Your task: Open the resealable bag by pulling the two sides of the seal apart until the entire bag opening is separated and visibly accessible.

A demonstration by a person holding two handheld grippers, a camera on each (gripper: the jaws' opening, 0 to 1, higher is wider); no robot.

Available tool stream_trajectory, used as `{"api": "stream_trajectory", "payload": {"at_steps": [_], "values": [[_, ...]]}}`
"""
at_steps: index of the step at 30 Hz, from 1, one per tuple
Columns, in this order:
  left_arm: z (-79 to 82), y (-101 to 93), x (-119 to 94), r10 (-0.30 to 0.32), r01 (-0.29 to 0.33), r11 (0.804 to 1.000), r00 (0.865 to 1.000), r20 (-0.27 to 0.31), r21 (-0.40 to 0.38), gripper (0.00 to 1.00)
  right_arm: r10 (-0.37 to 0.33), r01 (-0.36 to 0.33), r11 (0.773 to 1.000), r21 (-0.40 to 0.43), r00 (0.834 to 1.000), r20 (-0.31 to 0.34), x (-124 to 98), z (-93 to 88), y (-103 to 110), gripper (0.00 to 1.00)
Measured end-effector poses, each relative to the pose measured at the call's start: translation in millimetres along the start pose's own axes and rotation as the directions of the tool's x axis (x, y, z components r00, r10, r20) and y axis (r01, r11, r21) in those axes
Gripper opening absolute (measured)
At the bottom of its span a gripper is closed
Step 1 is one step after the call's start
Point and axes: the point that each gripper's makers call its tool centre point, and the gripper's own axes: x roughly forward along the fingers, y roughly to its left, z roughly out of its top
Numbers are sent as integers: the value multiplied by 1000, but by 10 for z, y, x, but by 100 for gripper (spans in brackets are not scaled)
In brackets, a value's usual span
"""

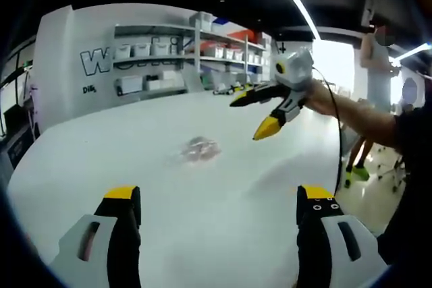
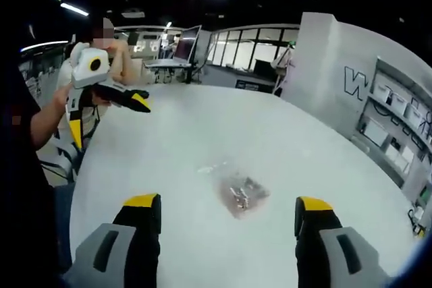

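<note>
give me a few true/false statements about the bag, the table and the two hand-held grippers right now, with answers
1. The resealable bag lies flat on the white table. True.
2. The left hand-held gripper is clamped on the bag's seal. False: its jaws stand open with nothing between them, and the bag lies ahead of them on the table.
3. The right hand-held gripper is open. True: in the left gripper view it hangs above the table with its yellow tips spread.
4. The bag holds some small items. True: a small cluster shows through the clear plastic, too blurred to identify.
5. The bag is held off the table by one of the grippers. False: neither gripper touches it.
</note>
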Motion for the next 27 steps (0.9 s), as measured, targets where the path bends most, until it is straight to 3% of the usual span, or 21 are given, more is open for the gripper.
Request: {"api": "stream_trajectory", "payload": {"at_steps": [27], "values": [[10,42,-12,3,-3,1000,1000,2,-6,95,21,-21,1000,2,1000,-20,259,-2,-42,80]]}}
